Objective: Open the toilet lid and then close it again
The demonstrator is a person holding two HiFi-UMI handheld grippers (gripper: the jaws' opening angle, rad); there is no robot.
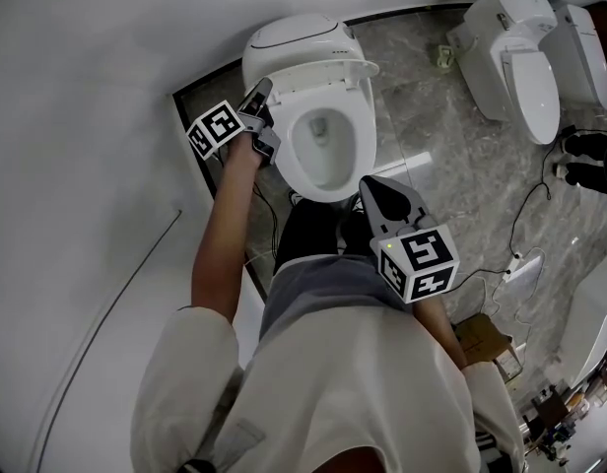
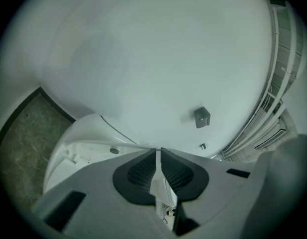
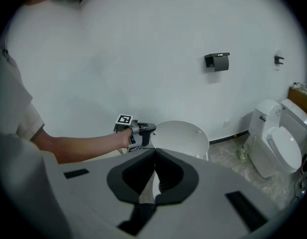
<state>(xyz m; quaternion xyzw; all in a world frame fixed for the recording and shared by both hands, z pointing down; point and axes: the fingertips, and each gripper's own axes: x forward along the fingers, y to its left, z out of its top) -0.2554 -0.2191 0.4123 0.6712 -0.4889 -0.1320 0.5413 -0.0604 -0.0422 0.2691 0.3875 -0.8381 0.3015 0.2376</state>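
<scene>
A white toilet stands against the wall with its seat (image 1: 328,187) down and its lid (image 1: 328,73) raised nearly upright. My left gripper (image 1: 263,94) is at the lid's left edge, shut on that thin rim. In the left gripper view the jaws (image 2: 157,156) stand almost together with a white strip between the pads, and the lid's underside (image 2: 78,153) runs off to the left. The right gripper view shows the upright lid (image 3: 181,138) with the left gripper (image 3: 149,128) at its edge. My right gripper (image 1: 369,189) hangs in front of the bowl, shut and holding nothing.
Two more white toilets (image 1: 520,57) stand on the marble floor at the right. A dark paper holder (image 3: 217,61) is fixed to the white wall. Cables (image 1: 525,254) and a cardboard box (image 1: 486,338) lie on the floor at the lower right.
</scene>
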